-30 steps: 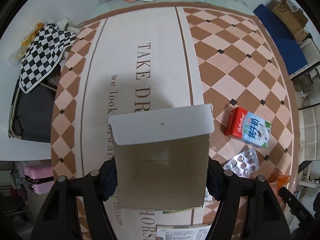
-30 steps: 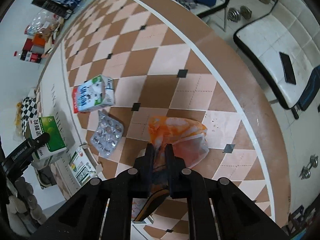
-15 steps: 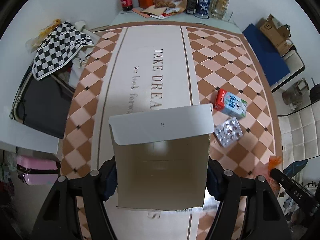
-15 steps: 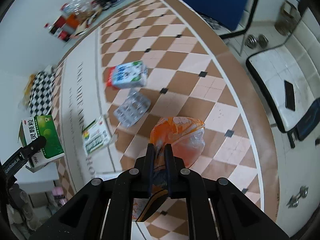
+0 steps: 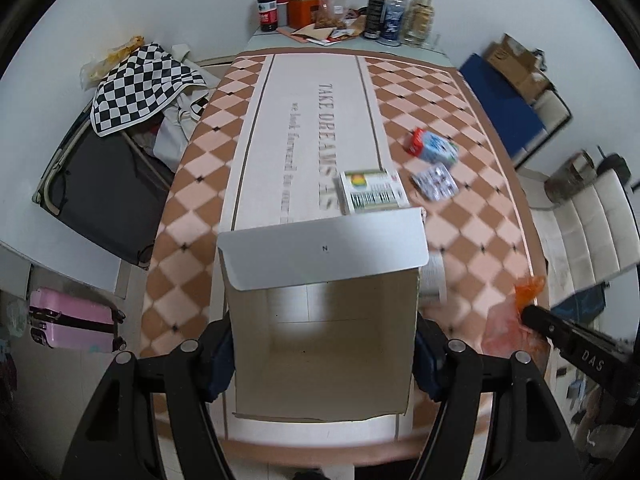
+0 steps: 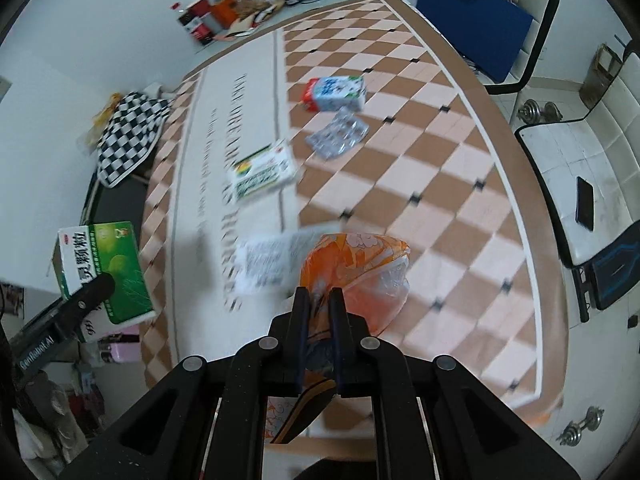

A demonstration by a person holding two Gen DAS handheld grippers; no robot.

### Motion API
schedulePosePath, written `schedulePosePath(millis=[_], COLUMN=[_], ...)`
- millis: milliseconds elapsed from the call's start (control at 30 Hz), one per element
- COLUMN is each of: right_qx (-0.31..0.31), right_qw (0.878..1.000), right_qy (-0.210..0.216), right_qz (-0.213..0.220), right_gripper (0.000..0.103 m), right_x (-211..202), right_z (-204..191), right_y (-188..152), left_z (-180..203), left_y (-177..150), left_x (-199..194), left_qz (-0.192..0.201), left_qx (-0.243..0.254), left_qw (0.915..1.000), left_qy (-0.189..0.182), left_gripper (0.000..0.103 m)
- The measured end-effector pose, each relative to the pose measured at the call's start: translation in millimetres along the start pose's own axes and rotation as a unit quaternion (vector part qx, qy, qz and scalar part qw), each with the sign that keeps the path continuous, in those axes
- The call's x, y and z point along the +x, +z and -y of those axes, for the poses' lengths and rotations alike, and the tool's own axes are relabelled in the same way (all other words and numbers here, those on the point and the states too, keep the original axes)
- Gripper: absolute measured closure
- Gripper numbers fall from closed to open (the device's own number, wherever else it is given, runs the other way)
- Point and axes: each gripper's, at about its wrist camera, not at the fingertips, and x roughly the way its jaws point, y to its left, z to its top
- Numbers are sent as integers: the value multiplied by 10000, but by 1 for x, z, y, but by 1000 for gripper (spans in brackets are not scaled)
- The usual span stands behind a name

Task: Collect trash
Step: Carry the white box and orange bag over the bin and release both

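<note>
My left gripper (image 5: 322, 344) is shut on an open cardboard box (image 5: 320, 320), green-printed outside (image 6: 104, 272), held above the table's near end with its white flap up. My right gripper (image 6: 318, 300) is shut on an orange plastic bag (image 6: 356, 268), lifted over the table; it also shows in the left wrist view (image 5: 508, 316). On the checkered tablecloth (image 5: 200, 168) lie a red-and-blue milk carton (image 5: 432, 148), a silver blister pack (image 5: 436, 182), a small medicine box (image 5: 370, 190) and a printed paper leaflet (image 6: 272, 260).
Bottles and snack packets (image 5: 344, 12) crowd the far end of the table. A checkered cloth (image 5: 136, 84) lies over a dark suitcase at left. A pink suitcase (image 5: 68, 324) stands on the floor. White chairs (image 6: 568, 168) and dumbbells stand at right.
Both grippers have risen and pulled back from the table with the box and the bag; the table looks farther away, and the medicine box and leaflet have come into view.
</note>
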Motion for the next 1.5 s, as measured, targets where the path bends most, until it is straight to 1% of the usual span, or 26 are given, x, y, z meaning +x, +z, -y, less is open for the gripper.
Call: schedulePosePath(millis=[33,233,367,500,567,600,667,800,967,1033,1200,1267,1300,1433,1500], right_qx=[-35,-175,-55,63,111,139,190,250,267,283,343,437,450,532,584], right_qw=[10000,9996,9998,9999,9997,9993,9985,9956,9892,9864,9804,9779,9770,9737,9719], right_qy=[12,-8,-46,-69,-68,-87,-96,-138,-168,-138,-75,12,7,119,200], right_qz=[20,211,170,-73,-222,-329,-505,-897,-1430,-1616,-1937,-2046,-2082,-2212,-2273], right_gripper=[93,93,93,93,93,93,93,93,93,93,93,93,93,93,93], right_x=[-5,-42,-57,-57,-52,-47,-35,0,66,96,173,206,225,286,311], right_z=[-3,-25,-30,-30,-27,-24,-18,-2,25,35,60,71,77,93,99], right_y=[-10,-102,-166,-227,-248,-264,-282,-316,-354,-367,-395,-404,-409,-420,-424], left_z=[-1,-10,-14,-15,-15,-15,-17,-19,-24,-27,-45,-52,-57,-65,-67], left_y=[-10,-83,-127,-168,-185,-196,-213,-248,-284,-300,-339,-352,-360,-377,-382], left_x=[-6,-46,-61,-61,-56,-51,-40,-1,61,94,173,203,223,276,300], left_qz=[22,124,55,-152,-256,-341,-489,-876,-1298,-1494,-1938,-2051,-2165,-2361,-2516], left_qx=[39,279,462,593,623,626,579,403,182,70,-395,-584,-691,-841,-985], left_qw=[10000,9992,9983,9971,9966,9963,9959,9940,9902,9879,9792,9753,9718,9645,9577], left_qy=[-18,-244,-359,-442,-472,-479,-503,-518,-473,-422,-444,-572,-630,-829,-995], left_gripper=[35,35,35,35,35,35,35,35,35,35,35,34,34,32,31])
